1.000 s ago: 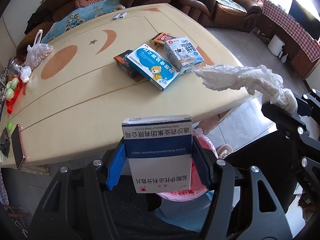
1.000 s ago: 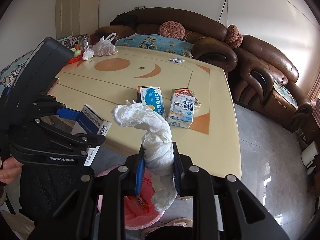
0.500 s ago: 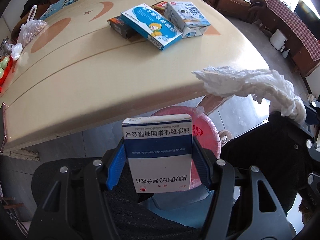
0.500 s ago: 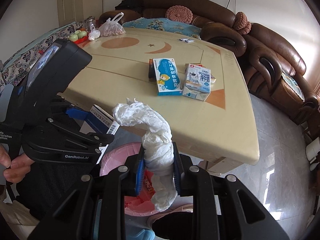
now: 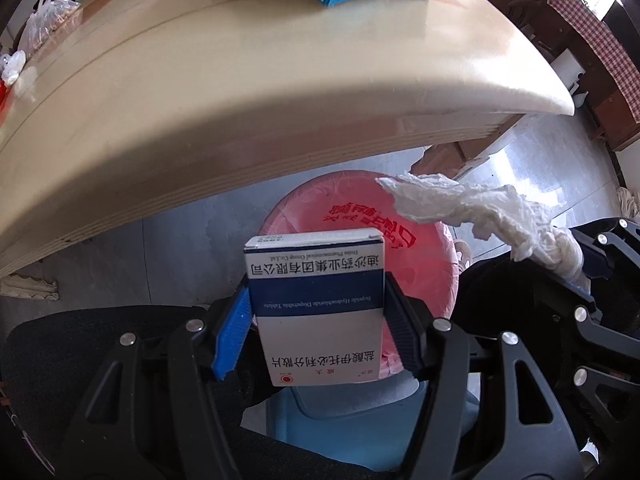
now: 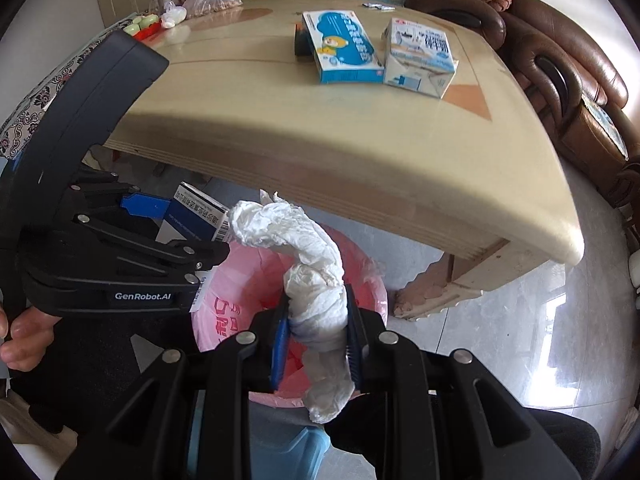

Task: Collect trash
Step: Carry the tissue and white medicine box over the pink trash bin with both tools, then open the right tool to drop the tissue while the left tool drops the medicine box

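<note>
My left gripper (image 5: 318, 312) is shut on a blue and white medicine box (image 5: 316, 304) and holds it over a bin lined with a pink bag (image 5: 352, 216). My right gripper (image 6: 318, 334) is shut on a twisted white tissue (image 6: 316, 276) above the same pink-lined bin (image 6: 236, 320). In the right wrist view the left gripper (image 6: 192, 248) and its medicine box (image 6: 196, 216) are at the left. In the left wrist view the tissue (image 5: 472, 208) reaches in from the right.
The beige table (image 6: 320, 120) overhangs just beyond the bin. On it lie a blue carton (image 6: 344, 46), a white carton (image 6: 420, 56) and a dark box (image 6: 302, 40). A brown sofa (image 6: 560, 60) stands behind. A hand (image 6: 20, 340) grips the left tool.
Both grippers have dropped below the table edge and moved over the pink-lined bin, still holding the box and the tissue.
</note>
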Tool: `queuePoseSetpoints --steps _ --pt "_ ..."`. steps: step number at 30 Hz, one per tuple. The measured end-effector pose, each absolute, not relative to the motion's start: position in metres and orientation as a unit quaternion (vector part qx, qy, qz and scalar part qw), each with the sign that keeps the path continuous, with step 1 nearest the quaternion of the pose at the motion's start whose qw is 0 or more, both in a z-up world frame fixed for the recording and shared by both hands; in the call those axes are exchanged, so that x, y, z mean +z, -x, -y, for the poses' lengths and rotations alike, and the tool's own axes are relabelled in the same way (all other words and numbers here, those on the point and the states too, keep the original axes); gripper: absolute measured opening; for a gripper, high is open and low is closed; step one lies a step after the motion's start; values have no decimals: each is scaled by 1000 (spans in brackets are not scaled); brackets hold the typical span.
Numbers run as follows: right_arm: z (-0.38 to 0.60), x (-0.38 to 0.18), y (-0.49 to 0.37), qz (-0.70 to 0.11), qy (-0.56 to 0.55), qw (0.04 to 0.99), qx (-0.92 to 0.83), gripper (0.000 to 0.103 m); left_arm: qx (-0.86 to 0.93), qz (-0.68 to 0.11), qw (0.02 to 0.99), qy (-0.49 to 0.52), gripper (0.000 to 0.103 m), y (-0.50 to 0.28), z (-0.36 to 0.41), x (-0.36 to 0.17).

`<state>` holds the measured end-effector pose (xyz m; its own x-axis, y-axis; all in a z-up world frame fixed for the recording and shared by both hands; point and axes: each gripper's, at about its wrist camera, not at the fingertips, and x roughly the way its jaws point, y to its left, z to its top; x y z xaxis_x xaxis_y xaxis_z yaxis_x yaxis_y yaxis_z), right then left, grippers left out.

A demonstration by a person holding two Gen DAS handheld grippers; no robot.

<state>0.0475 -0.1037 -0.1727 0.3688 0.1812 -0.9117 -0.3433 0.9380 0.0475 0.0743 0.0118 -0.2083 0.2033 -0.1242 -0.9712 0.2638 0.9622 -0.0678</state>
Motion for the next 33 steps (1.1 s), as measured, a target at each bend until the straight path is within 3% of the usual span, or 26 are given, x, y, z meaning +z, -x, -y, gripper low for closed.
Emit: queuePoseSetpoints --steps 21,33 --pt "101 -292 -73 -640 58 751 154 24 -102 -721 684 -41 61 -99 -6 -327" --pt "95 -323 -75 -669 54 726 151 25 -90 -748 657 -34 61 -108 -2 -356"
